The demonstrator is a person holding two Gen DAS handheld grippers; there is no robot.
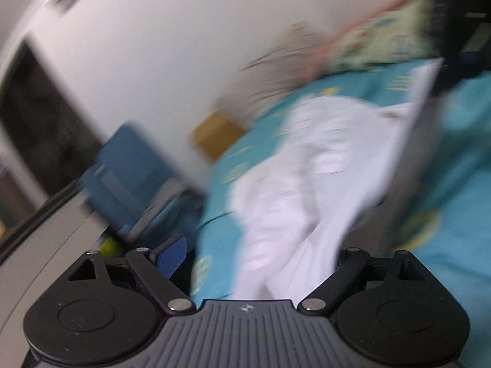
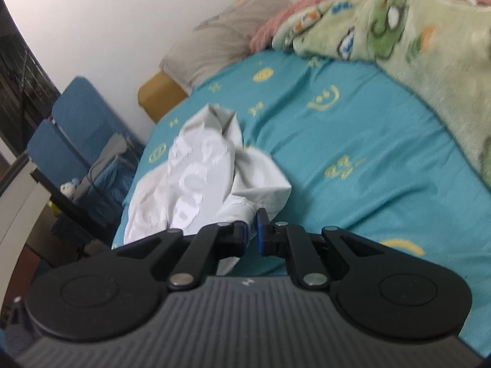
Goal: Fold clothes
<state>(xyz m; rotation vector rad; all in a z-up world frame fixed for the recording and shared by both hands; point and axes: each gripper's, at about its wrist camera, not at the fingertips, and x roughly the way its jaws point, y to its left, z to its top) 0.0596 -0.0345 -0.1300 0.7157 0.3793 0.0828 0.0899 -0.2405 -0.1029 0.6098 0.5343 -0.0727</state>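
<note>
A white garment (image 2: 196, 181) with pale lettering lies crumpled on the teal bed sheet (image 2: 353, 141) near its left edge. My right gripper (image 2: 252, 230) is shut on the garment's hem, its blue pads nearly together with white cloth between them. In the blurred left wrist view the same white garment (image 1: 310, 184) drapes between the jaws of my left gripper (image 1: 254, 260), which stand wide apart. Its left blue pad (image 1: 172, 256) is bare; the right one is hidden by cloth. A dark shape at the upper right holds the garment's far edge up.
A green patterned blanket (image 2: 414, 40) with a pink edge lies at the far right of the bed. A grey pillow (image 2: 221, 46) leans on the white wall. A cardboard box (image 2: 159, 95) and a blue chair (image 2: 83, 128) stand left of the bed.
</note>
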